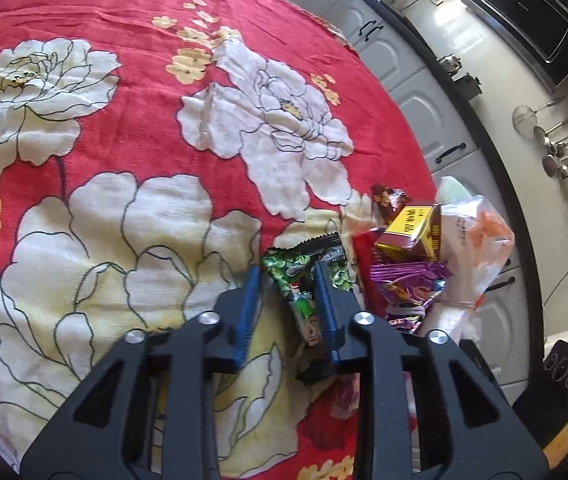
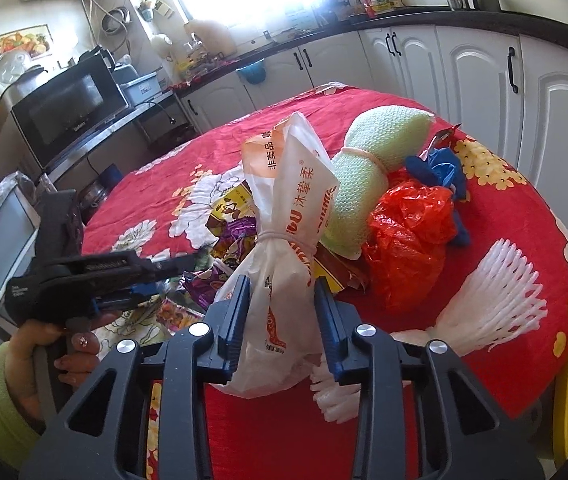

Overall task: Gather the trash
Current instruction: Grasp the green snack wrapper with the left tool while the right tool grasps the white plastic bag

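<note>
A green snack wrapper (image 1: 304, 280) lies on the red floral tablecloth (image 1: 124, 120). My left gripper (image 1: 290, 280) is open with its blue fingers on either side of the wrapper. Beside it lie a yellow box (image 1: 408, 228) and a purple wrapper (image 1: 408, 284). In the right wrist view my right gripper (image 2: 282, 292) is shut on a white plastic bag (image 2: 284, 256) tied with a rubber band. The left gripper (image 2: 180, 264) shows at the left, reaching into the wrapper pile.
A green knitted bundle (image 2: 368, 168), a red plastic bag (image 2: 408, 236), a blue scrap (image 2: 440, 168) and white foam netting (image 2: 492, 300) lie on the tablecloth (image 2: 524, 220). White kitchen cabinets (image 2: 476, 72) stand beyond the table's edge. A microwave (image 2: 68, 112) stands at the left.
</note>
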A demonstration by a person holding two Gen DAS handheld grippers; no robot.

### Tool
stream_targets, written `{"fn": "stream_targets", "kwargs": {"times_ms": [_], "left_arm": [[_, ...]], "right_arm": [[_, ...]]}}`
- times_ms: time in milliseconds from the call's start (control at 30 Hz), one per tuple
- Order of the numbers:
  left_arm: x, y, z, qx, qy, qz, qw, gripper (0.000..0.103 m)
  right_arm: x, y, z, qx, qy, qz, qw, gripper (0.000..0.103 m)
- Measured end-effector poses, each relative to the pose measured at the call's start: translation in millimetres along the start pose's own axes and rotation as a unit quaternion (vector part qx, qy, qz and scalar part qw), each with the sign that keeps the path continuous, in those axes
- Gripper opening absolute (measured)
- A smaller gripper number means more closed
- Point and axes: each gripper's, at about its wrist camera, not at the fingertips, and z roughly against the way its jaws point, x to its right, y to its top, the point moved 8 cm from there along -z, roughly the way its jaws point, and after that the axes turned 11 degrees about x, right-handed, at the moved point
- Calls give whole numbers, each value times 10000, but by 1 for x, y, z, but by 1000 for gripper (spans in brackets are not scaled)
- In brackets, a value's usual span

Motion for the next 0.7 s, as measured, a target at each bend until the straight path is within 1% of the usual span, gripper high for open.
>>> {"fn": "stream_targets", "kwargs": {"times_ms": [33,100,367,533,700], "left_arm": [[0,0,0,1,-9,-23,10000,13],[1,1,2,46,-26,-67,10000,10],[16,5,15,237,-247,-354,9988,3],[21,16,31,583,-192,-492,9969,1],[31,28,49,886,-240,-588,9940,1]], "right_arm": [[1,0,1,20,10,-20,10000,26],[2,2,4,83,17,-69,9999,25],[0,11,18,344,57,-112,9993,24],[0,19,25,443,86,-145,9989,24],[-1,25,35,571,84,-138,9982,24]]}}
